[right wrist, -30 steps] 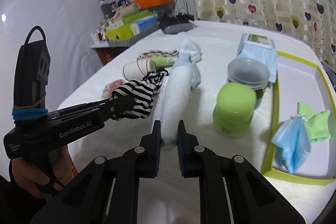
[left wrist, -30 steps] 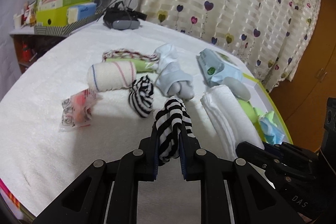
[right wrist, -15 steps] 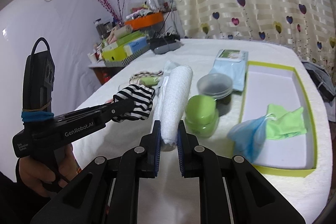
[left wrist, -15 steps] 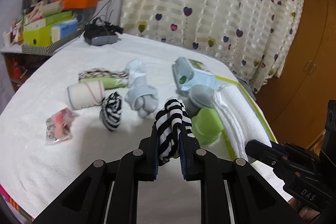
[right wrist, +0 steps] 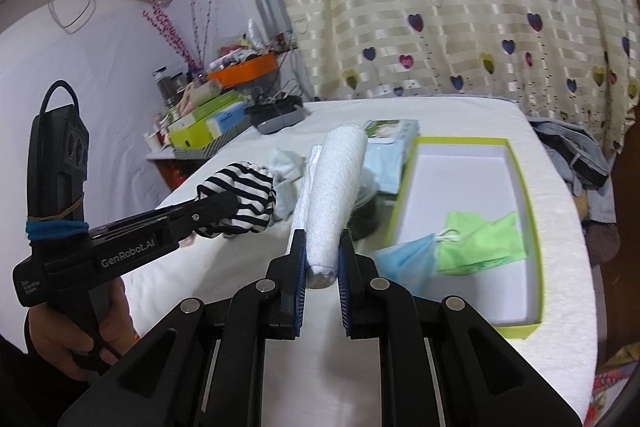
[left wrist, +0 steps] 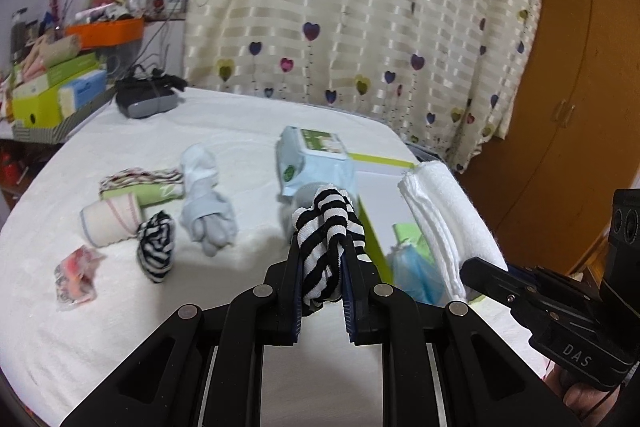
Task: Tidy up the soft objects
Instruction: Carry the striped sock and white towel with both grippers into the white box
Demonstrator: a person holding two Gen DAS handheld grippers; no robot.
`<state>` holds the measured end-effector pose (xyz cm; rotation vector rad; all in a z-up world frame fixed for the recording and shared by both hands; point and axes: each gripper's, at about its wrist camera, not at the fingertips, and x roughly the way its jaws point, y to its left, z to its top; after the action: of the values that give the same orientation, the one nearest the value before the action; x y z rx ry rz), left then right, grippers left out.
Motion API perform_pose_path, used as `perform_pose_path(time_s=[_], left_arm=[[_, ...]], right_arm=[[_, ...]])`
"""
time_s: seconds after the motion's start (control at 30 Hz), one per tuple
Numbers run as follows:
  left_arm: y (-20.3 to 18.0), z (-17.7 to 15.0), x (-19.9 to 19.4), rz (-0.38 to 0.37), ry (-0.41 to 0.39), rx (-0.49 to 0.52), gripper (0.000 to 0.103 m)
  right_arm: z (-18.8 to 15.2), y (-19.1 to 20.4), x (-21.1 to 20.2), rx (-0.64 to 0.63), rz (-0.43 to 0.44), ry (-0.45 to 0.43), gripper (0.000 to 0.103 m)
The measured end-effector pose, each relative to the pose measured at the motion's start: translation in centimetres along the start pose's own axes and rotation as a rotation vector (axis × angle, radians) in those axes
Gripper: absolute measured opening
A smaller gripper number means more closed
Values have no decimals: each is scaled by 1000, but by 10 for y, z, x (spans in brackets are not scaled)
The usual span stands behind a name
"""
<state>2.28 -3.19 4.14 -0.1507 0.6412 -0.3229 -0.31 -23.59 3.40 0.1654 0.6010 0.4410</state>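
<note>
Striped sock [left wrist: 326,239] sits clamped in the left gripper [left wrist: 323,291] at lower centre; the right gripper [right wrist: 322,269] has its jaws closed on a rolled white towel [right wrist: 334,199], left of the green-edged box [right wrist: 524,187].

"GenRobot.AI" in white letters on the black side of the left gripper [right wrist: 240,203], seen from the right wrist view; two lines of smaller white print near its rear end, too small to read. "DAS" in pale letters on the black body of the right gripper [left wrist: 466,267], seen from the left wrist view. Wipes pack [left wrist: 316,157] has a green-and-white label and a round green logo, print blurred, unreadable. Blue-and-white box [right wrist: 226,119] on the shelf carries a word, not legible.
</note>
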Motion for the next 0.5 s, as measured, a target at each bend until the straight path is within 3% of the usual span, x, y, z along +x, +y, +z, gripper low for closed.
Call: perform_pose_path(time_s=[0.5], left_arm=[[-51, 9, 25, -73, 27, 71, 15]], right_arm=[[4, -46, -17, 72, -78, -33, 15]])
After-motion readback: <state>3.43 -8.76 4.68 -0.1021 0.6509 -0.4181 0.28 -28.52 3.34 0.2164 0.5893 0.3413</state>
